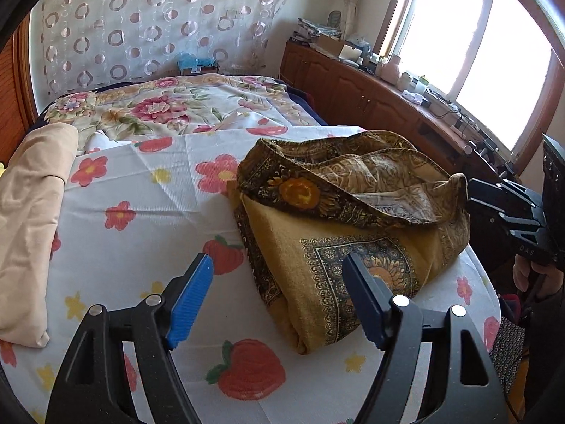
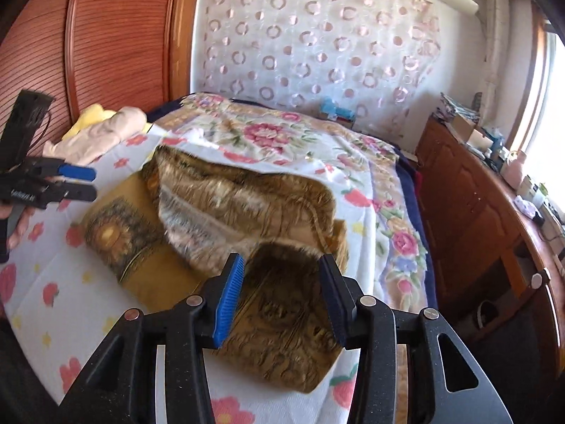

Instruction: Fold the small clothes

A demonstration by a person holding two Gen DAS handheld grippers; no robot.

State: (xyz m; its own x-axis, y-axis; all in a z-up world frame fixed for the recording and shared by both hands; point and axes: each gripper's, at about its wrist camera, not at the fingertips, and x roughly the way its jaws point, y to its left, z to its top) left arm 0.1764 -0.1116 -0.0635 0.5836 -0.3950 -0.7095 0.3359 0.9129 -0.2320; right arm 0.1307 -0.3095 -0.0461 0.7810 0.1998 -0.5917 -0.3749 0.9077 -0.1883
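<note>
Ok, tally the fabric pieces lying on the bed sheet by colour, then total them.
Mustard-yellow patterned cloth: 1
Beige folded garment: 1
Pale yellow piece: 1
Total: 3

This is a bedroom in a home. A bed (image 1: 148, 190) fills most of the room, spread with a white sheet printed with red flowers and strawberries and a floral blanket (image 1: 169, 106) further back. A sheer curtain with ring patterns (image 2: 317, 42) hangs over the far wall. Wooden cabinets (image 1: 356, 92) run beneath a bright window (image 1: 473, 56), their top cluttered with boxes and what look like small jars. A wooden wardrobe panel (image 2: 116, 42) stands beside the bed.
</note>
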